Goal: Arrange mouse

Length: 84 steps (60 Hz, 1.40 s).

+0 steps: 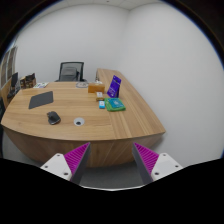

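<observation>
A broad wooden desk [100,125] with a rounded front edge fills the middle of the room, standing before plain white walls. At the desk's far side stands a black office chair [69,71]. On the desk's far left part lies a dark flat mat [41,99]. Toward the desk's right far edge an open laptop [116,87] shows a purple screen, and just in front of it sits a teal item [115,103] with a small white thing on top; what these are cannot be told. The mouse [53,118], dark and small, lies on the desk's left half, nearer the front than the mat. Just right of the mouse is a small round white object [79,123]. The gripper [112,160] hangs before the desk's front edge, well apart from the mouse, its fingers [75,157] spread wide with nothing between them.
</observation>
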### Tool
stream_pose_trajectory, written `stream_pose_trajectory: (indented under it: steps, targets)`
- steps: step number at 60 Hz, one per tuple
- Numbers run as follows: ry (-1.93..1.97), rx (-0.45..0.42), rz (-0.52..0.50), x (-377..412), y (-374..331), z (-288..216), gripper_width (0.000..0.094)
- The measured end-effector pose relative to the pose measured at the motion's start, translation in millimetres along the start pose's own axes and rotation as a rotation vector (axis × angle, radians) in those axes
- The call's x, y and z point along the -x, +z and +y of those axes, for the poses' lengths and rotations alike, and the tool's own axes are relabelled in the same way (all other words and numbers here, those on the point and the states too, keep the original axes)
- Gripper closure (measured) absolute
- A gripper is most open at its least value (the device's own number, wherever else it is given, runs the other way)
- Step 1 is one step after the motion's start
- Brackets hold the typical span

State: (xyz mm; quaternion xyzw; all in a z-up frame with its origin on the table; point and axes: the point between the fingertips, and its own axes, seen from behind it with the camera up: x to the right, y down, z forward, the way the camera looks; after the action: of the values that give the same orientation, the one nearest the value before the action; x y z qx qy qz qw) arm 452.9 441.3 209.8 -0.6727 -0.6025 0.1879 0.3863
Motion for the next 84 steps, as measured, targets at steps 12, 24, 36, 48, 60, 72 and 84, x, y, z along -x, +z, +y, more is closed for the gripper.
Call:
stream_pose_trajectory:
  steps: [12, 24, 36, 48, 60, 72, 84]
  targets:
    - [-0.023, 0.003, -0.011, 6, 2, -1, 0.0077]
    - [-0.038, 0.004, -0.047, 32, -1, -5, 0.0080]
    - [-0.056, -0.001, -0.116, 89, -1, -14, 0.0078]
    - [-0.074, -0.001, -0.185, 151, 0, -19, 0.0079]
    - [-0.057, 0.015, -0.246, 207, 1, -17, 0.0078]
    - [-0.039, 0.030, -0.295, 259, 3, -16, 0.0078]
    - [-0.029, 0.039, -0.329, 305, 18, -22, 0.0079]
